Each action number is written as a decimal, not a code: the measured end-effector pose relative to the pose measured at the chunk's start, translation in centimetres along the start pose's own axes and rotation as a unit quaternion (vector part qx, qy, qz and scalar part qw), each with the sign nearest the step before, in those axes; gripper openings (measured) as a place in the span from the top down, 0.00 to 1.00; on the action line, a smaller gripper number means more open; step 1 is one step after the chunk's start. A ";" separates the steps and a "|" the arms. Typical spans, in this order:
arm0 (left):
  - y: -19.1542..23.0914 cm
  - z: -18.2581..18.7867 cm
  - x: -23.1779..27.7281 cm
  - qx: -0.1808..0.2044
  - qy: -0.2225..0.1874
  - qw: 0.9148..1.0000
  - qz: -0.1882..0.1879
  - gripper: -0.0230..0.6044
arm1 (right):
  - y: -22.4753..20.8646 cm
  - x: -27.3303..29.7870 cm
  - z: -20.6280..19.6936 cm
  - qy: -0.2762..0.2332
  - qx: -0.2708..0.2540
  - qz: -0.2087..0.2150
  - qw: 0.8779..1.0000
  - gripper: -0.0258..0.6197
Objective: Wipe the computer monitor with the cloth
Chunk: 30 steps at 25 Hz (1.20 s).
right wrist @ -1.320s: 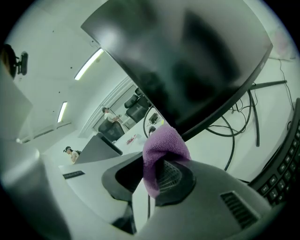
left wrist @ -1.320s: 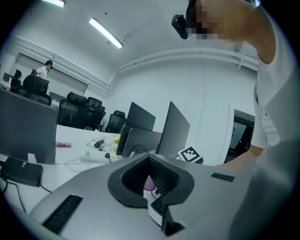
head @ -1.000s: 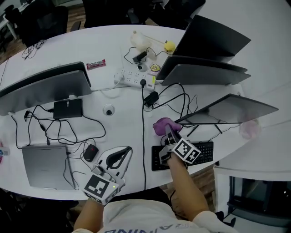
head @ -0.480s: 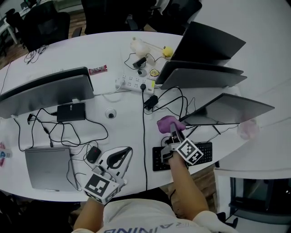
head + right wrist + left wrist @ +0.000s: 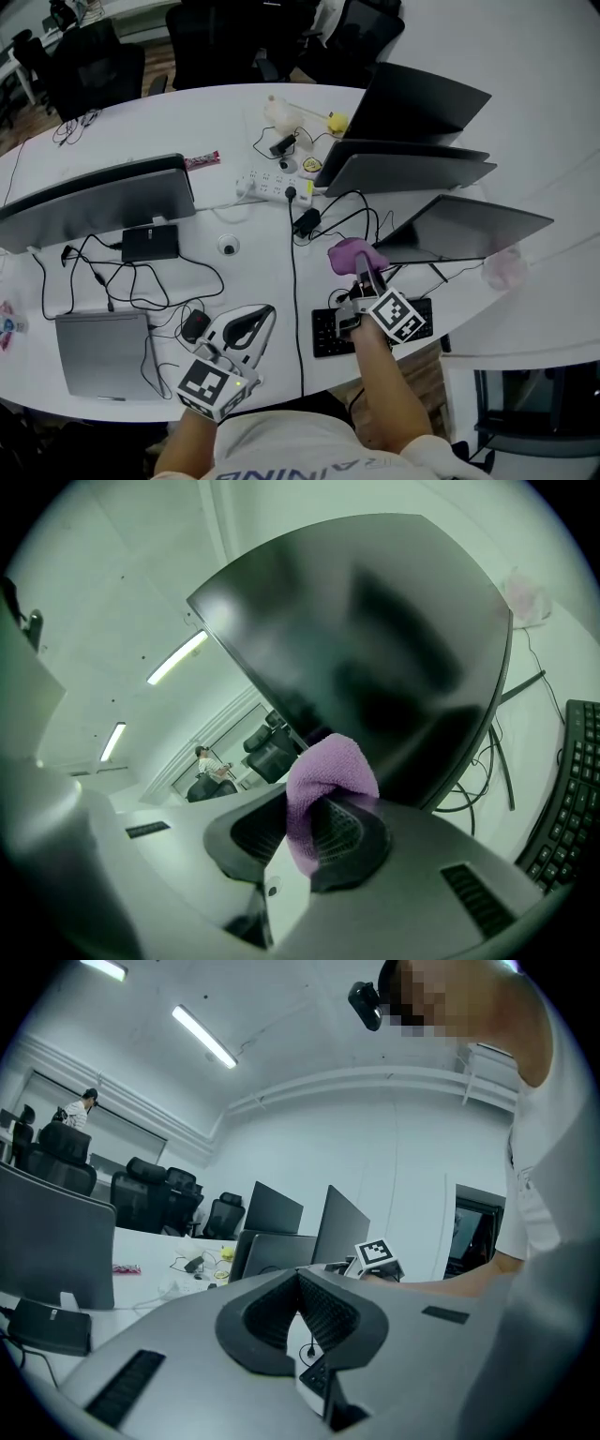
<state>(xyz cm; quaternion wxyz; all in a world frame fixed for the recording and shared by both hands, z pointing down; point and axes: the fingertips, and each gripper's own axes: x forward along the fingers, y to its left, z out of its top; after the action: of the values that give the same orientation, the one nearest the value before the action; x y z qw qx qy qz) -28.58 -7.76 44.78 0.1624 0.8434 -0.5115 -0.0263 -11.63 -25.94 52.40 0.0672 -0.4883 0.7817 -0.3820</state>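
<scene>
A purple cloth (image 5: 352,254) (image 5: 328,780) is pinched in my right gripper (image 5: 361,274) (image 5: 314,832), which is shut on it. The cloth sits at the lower left edge of the nearest dark monitor (image 5: 469,227) (image 5: 375,658), close to its screen; whether it touches is unclear. That monitor fills most of the right gripper view. My left gripper (image 5: 253,323) (image 5: 300,1312) hovers low over the table's front edge, shut and holding nothing.
A black keyboard (image 5: 375,328) lies under my right hand. Cables (image 5: 131,272), a power strip (image 5: 272,187), a closed laptop (image 5: 98,352), a mouse (image 5: 195,325) and a second monitor (image 5: 94,199) at left crowd the white table (image 5: 234,112). Two more screens (image 5: 412,141) stand behind.
My right gripper has lifted the purple cloth a little up toward the monitor's lower left edge. The left gripper has stayed where it was.
</scene>
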 end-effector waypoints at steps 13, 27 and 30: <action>-1.5 2.4 0.1 0.007 -0.023 1.000 -0.012 0.96 | 5.2 -1.5 5.0 -0.061 -0.045 0.031 0.997 0.88; -4.3 3.8 0.9 0.020 -0.038 0.999 -0.025 0.96 | 10.5 -3.4 11.0 -0.101 -0.015 0.092 0.991 0.88; -4.6 4.0 0.9 0.021 -0.041 0.999 -0.022 0.96 | 11.7 -3.6 12.3 -0.110 -0.033 0.101 0.988 0.88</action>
<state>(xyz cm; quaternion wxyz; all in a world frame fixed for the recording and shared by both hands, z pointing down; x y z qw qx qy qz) -25.10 -7.60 39.70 0.1230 0.8557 -0.4997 -0.0537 -12.24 -26.80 35.10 0.1747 -0.4476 0.8271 -0.2916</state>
